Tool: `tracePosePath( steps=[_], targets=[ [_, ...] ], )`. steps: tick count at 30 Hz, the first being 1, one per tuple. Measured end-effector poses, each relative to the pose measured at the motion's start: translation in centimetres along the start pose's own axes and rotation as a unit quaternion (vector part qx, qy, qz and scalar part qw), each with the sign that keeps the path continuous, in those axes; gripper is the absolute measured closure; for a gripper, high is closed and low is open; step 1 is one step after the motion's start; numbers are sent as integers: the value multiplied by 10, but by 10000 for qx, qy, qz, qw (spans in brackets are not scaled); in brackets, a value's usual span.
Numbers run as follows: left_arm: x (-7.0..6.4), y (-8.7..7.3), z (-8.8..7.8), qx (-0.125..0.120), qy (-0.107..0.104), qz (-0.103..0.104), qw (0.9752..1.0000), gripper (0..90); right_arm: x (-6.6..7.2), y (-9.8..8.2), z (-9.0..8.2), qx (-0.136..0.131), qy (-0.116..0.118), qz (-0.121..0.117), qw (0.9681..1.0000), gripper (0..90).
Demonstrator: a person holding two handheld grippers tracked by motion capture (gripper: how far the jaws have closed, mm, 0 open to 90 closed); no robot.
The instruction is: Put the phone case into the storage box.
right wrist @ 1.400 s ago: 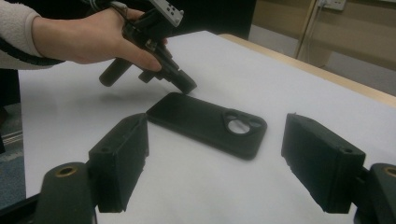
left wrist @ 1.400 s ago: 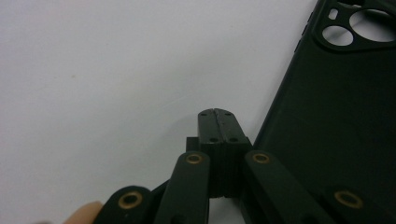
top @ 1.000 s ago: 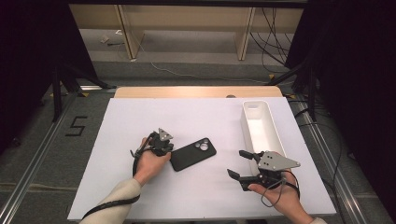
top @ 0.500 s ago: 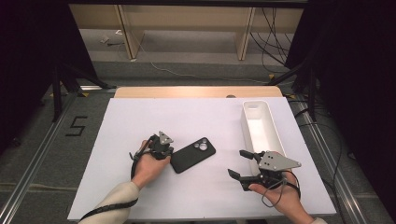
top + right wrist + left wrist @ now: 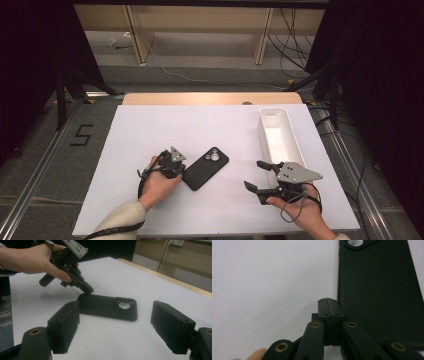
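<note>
Sliding rightward, the closed left claw (image 5: 329,307) now touches the phone case's (image 5: 206,170) edge; right claw (image 5: 262,180) wide, empty.

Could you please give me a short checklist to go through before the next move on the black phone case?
1. Flat black phone case lies free on the white table sheet: ok.
2. Left gripper jaws shut, tip beside the case's edge: ok.
3. Tip touching the case: cannot tell.
4. Right gripper jaws open, holding nothing: ok.
5. Long white plastic tray stands apart from the case: ok.
</note>
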State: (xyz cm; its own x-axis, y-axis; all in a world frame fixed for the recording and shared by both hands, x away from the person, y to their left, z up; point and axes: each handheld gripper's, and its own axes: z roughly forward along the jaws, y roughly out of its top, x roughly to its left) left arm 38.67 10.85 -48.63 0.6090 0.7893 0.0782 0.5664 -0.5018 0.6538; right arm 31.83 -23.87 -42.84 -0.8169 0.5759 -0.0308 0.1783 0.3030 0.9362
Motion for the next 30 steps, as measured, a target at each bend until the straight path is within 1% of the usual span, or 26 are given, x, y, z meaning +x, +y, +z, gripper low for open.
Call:
tracePosePath(
  steps=[6, 12, 15, 17, 19, 20, 22, 24, 26, 27, 28, 29, 30],
  targets=[
    [-5, -5, -5, 12, -12, 39, 10000, 896, -1, 0, -1, -15, -17, -13, 10000, 241],
    [-7, -8, -8, 17, -49, 49, 10000, 896, 0, 0, -1, -1, -12, -17, 10000, 241],
    [-8, -8, -8, 17, -49, 43, 10000, 895, 0, 0, 0, -4, -6, -11, 10000, 241],
    [-7, -8, -9, 32, -85, 7, 10000, 892, 0, 0, 0, 3, -1, -4, 10000, 241],
    [-6, -8, -10, 40, -95, -34, 9999, 868, 0, 0, 0, 2, -1, -8, 10000, 241],
    [-5, -8, -10, 32, -91, -48, 9999, 852, 0, 0, 0, 0, -5, -8, 10000, 241],
    [-3, -6, -13, -61, -59, -122, 9999, 805, 0, 0, 0, -13, -6, -9, 10000, 241],
    [-2, -2, -16, -245, -53, -183, 9995, 756, -1, 0, 0, -12, -7, -15, 10000, 241],
    [-2, 3, -20, -468, -57, -258, 9986, 672, -1, 0, 0, -3, -6, -11, 10000, 241],
    [-2, 3, -20, -468, -57, -258, 9986, 619, -1, 0, 0, 4, -5, -11, 10000, 241],
    [-2, 7, -22, -591, -62, -308, 9978, 619, -1, 0, 0, 4, -5, -11, 10000, 241],
    [-2, 11, -23, -703, -103, -356, 9968, 503, -1, 0, 0, -2, -16, -7, 10000, 241],
    [-3, 19, -24, -835, -222, -431, 9953, 432, -1, 0, 0, -6, -22, -17, 10000, 241]
  ],
)
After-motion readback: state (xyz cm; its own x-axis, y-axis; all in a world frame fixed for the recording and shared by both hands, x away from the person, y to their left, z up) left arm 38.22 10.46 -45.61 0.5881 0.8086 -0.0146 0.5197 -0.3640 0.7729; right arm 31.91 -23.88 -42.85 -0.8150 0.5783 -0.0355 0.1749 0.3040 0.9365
